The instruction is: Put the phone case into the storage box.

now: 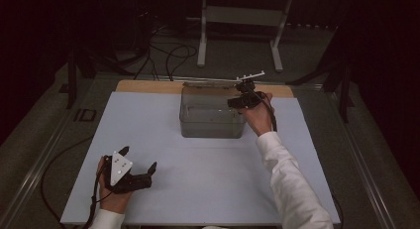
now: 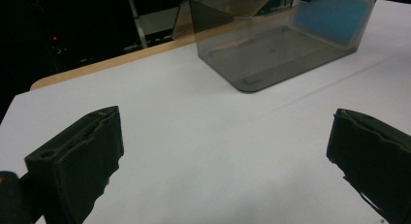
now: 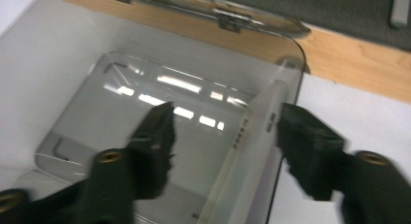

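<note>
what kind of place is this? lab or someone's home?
Most likely a lab or recording rig, not a home. A white board lies on a wooden table with only a clear bin on it, dark curtains hang all around, cables trail over the carpet, and a metal stand sits behind.

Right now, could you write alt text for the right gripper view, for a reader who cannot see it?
Two black jaws of the right gripper stand open astride the side wall of a clear plastic box. The box sits on a white table with a wooden edge.
</note>
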